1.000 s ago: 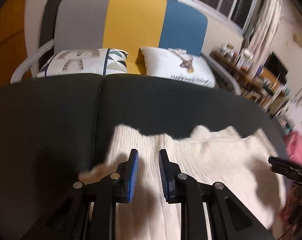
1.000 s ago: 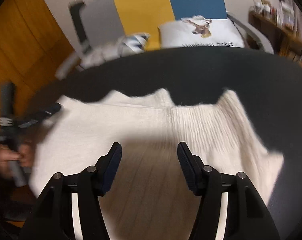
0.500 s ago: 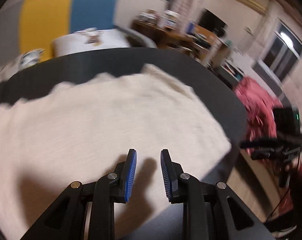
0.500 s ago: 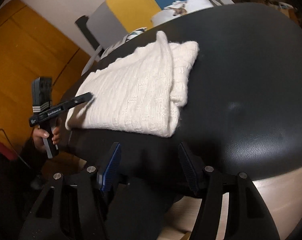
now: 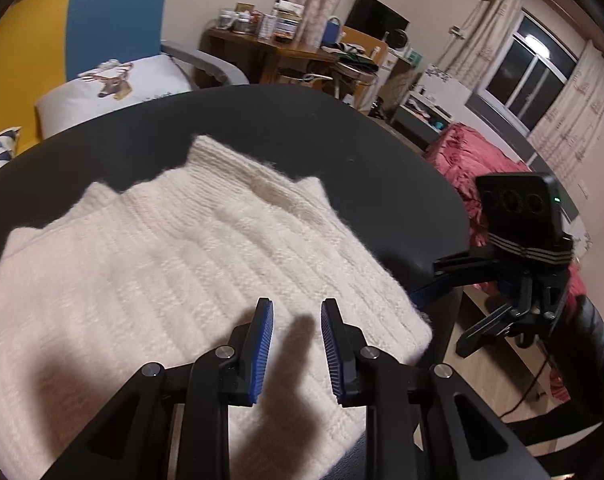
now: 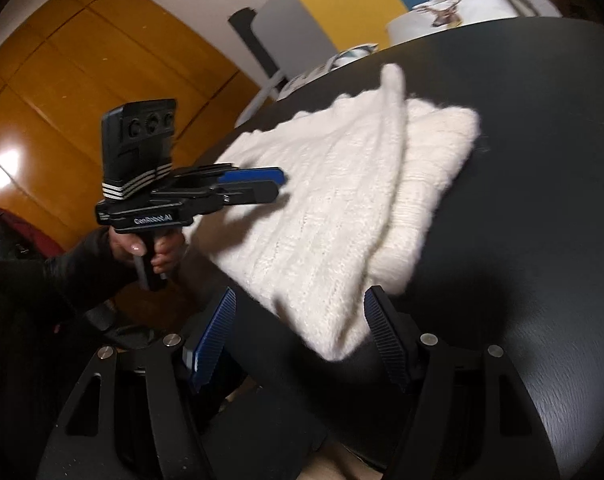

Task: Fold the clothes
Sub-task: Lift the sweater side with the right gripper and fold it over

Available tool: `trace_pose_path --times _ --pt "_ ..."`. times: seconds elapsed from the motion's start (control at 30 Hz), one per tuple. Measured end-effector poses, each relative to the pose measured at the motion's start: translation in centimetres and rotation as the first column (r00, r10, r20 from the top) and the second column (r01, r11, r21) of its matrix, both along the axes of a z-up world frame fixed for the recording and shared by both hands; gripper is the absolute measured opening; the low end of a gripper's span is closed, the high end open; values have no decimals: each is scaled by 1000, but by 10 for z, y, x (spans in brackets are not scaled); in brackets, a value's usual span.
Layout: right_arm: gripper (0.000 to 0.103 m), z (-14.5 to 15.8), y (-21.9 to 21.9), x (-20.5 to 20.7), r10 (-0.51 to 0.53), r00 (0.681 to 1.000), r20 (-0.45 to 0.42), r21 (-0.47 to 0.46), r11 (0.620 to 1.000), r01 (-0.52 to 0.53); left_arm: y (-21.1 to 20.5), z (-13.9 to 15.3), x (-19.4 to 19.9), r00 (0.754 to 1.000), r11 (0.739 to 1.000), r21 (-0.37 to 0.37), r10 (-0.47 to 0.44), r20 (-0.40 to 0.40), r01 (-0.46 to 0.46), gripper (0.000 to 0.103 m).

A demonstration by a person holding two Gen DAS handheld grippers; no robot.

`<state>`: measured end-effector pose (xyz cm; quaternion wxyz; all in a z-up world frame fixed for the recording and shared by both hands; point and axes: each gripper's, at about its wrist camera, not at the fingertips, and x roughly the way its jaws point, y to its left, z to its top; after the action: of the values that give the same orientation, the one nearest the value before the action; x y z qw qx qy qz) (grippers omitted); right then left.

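A cream knit sweater [image 5: 182,264] lies folded on the round black table [image 5: 341,140]. My left gripper [image 5: 296,308] hovers over the sweater's near right part, open by a narrow gap with nothing between its blue pads. In the right wrist view a hand holds the left gripper [image 6: 280,184] at the sweater's [image 6: 341,200] left edge. My right gripper [image 6: 300,292] sits at the table's [image 6: 521,160] near edge, its jaws opening. The sweater's near corner shows between its fingers, and the pads stand apart from it. From the left wrist view the right gripper [image 5: 441,316] is beside that corner.
Behind the table stands a sofa with a yellow and blue back [image 5: 114,16] and a deer-print pillow [image 5: 114,84]. A cluttered wooden desk [image 5: 294,48] and a red blanket [image 5: 481,152] lie to the right. Orange wooden panels [image 6: 62,80] stand on the left.
Both grippers drew back from over the sweater toward its near edge and swung to face each other. The right jaws widened. The sweater has not moved since half a second ago.
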<state>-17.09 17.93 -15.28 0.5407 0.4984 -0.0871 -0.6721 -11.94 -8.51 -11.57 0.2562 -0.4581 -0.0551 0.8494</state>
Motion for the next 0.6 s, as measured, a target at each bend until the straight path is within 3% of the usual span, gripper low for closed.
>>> trace_pose_path --times 0.07,0.17,0.23,0.3,0.4,0.53,0.6 --pt "71 -7 -7 -4 34 999 22 16 999 -35 2 0 -1 1000 1000 5 -18 -4 18 24" --pt "71 -8 -16 -5 140 987 83 -46 990 -137 3 -5 -4 999 999 6 -32 11 32 24" --pt "71 -8 -26 -4 232 965 120 -71 972 -225 6 -9 -6 999 999 5 -48 22 48 24" --pt "84 -11 -37 -5 304 939 161 -96 952 -291 8 -14 -7 998 998 0 -61 31 61 24" --pt "84 -19 -56 -8 353 908 226 -101 935 -339 9 -20 -10 995 998 3 -68 70 68 24" --pt "84 -11 -71 16 510 828 231 23 848 -529 13 -26 -8 987 995 22 -98 124 96 24" --pt "84 -12 -72 21 521 816 250 70 831 -552 18 -23 -6 985 993 4 -115 126 116 24"
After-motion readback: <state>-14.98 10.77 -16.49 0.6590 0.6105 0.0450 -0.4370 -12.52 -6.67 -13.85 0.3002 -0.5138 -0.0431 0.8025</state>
